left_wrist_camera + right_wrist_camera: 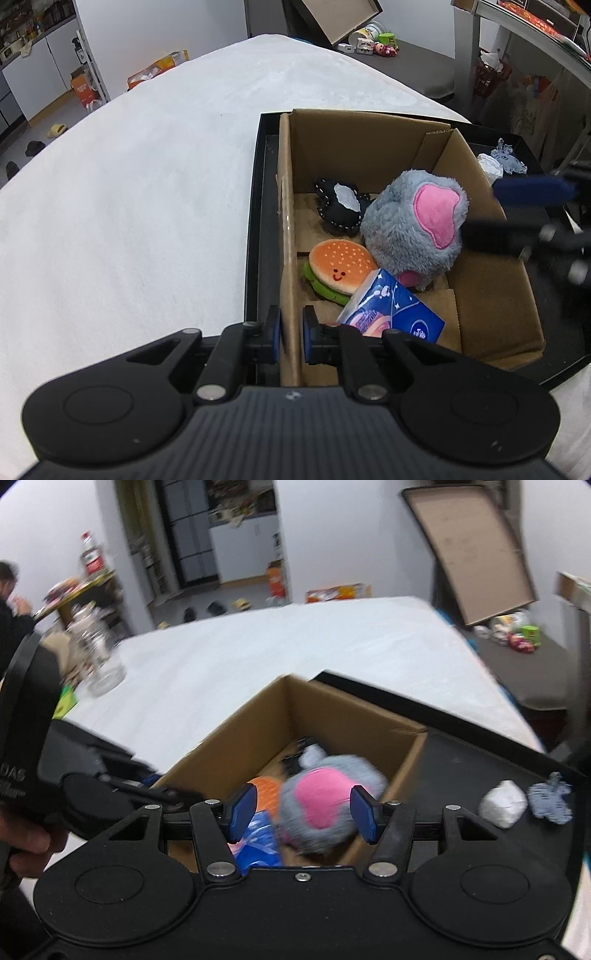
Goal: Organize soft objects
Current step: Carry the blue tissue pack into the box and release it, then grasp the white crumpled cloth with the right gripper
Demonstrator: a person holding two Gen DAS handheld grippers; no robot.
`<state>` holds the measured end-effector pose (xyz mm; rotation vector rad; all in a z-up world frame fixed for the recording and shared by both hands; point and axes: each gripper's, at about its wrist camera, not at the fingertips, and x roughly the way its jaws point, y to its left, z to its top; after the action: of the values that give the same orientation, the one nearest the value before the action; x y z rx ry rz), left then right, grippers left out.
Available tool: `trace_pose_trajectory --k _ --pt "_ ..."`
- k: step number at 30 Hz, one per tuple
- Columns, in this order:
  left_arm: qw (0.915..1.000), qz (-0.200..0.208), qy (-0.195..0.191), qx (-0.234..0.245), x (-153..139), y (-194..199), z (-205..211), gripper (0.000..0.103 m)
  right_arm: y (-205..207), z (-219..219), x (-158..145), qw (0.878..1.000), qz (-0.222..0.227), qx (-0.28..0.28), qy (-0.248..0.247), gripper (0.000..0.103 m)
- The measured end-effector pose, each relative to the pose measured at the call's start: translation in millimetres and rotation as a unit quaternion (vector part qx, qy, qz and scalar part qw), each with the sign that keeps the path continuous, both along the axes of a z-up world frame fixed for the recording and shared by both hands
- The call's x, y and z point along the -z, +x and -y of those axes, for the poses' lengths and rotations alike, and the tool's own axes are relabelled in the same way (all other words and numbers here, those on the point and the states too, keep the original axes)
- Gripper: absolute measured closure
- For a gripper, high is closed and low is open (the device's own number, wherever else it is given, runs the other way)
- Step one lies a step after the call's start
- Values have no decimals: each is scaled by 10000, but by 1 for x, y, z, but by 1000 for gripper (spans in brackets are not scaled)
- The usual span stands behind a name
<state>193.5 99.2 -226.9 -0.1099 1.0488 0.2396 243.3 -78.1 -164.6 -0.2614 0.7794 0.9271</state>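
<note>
A cardboard box sits in a black tray on a white table. Inside lie a grey plush with a pink ear, a burger plush, a black felt toy and a blue tissue pack. My left gripper is shut on the box's left wall. My right gripper is open and empty, just above the grey plush; it shows blurred in the left wrist view. A white soft lump and a blue-grey cloth toy lie on the tray outside the box.
A clear glass jar and clutter stand at the table's far left corner. A person sits beyond it. A leaning board and toys lie on the floor at the right. The white tabletop stretches left of the tray.
</note>
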Motion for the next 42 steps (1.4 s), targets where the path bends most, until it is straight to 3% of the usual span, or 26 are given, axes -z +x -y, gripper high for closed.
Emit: trace_pose_trajectory --k 7,14,27,32,37,42 --pt "9999 -53 144 49 -1 7 4 85 17 25 0 9985 169 493 168 47" --pt "9994 -120 317 4 -1 14 9 64 32 43 7 9957 194 872 248 47" --pt "9982 -190 569 51 -3 23 24 45 66 72 34 9886 144 1475 248 47" --pt "9978 -181 628 78 -5 26 29 41 76 81 51 9858 189 1661 183 35" --pt "9971 -202 732 111 -5 31 34 37 88 84 66 9840 174 1773 63 33" --pt "9966 -239 772 128 -3 35 37 36 99 81 80 9822 163 1870 -30 25"
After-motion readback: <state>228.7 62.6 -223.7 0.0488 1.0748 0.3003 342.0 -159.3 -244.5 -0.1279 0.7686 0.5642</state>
